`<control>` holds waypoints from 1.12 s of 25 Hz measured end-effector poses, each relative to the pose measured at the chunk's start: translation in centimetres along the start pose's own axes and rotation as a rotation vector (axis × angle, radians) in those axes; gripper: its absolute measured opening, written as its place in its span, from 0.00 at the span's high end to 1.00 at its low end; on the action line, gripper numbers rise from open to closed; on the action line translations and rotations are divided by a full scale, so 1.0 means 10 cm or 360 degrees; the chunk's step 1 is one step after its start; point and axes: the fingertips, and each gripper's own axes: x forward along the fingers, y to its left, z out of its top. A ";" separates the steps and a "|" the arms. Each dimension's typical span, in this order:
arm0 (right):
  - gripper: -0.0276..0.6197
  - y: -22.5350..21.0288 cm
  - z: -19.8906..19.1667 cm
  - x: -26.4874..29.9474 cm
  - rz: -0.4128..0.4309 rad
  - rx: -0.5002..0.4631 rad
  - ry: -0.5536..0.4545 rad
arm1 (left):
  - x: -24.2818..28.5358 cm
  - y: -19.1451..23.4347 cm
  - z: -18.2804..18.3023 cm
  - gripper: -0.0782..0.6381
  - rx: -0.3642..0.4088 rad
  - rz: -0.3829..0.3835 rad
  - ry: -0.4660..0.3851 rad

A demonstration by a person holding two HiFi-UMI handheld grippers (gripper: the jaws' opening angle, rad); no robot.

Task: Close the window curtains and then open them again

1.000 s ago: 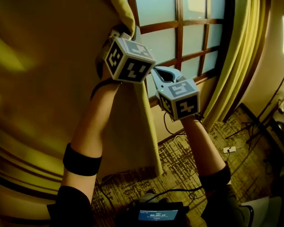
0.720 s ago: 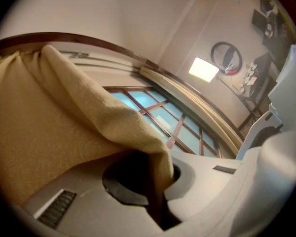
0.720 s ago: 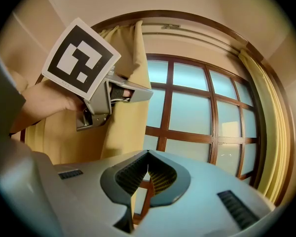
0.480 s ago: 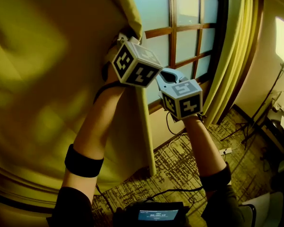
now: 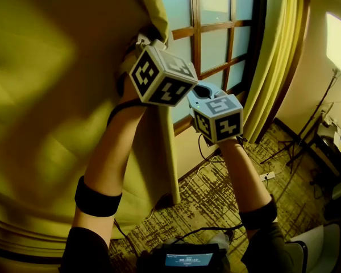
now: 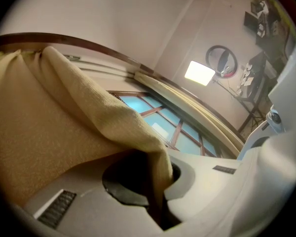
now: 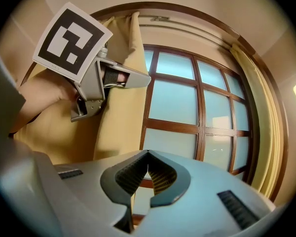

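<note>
Left tongs (image 6: 160, 196) clamped on curtain (image 6: 64, 132) edge; right tongs (image 7: 147, 174) closed, empty. Risk: fabric slips from pinch under pull; hard jerk may strain rail (image 6: 89, 42).

— What are the right tongs (image 7: 148, 154) doing?
— They're sitting at 6 o'clock, jaws pressing together, nothing lying between them.
— And higher up?
— The left tongs (image 7: 138, 79) are showing at 10 o'clock under their marker cube (image 7: 71, 41), reaching across the edge of the left curtain (image 7: 121, 127). The window (image 7: 187, 107) is filling the middle, and the right curtain (image 7: 259, 132) is hanging gathered at 3 o'clock.
</note>
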 end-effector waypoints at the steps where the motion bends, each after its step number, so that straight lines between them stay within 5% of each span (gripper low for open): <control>1: 0.94 -0.03 0.00 0.01 0.0005 -0.0001 -0.0004 | 0.02 -0.02 0.02 0.88 0.0001 0.0007 -0.0003; 16: 0.94 -1.25 -0.13 0.01 0.0266 0.0073 -0.0029 | 0.87 -0.45 0.55 0.88 0.0066 0.0246 0.0203; 28: 0.94 -2.07 -0.15 -0.36 0.0386 0.0056 -0.0069 | 1.30 -1.00 1.11 0.88 0.0068 0.0289 0.0304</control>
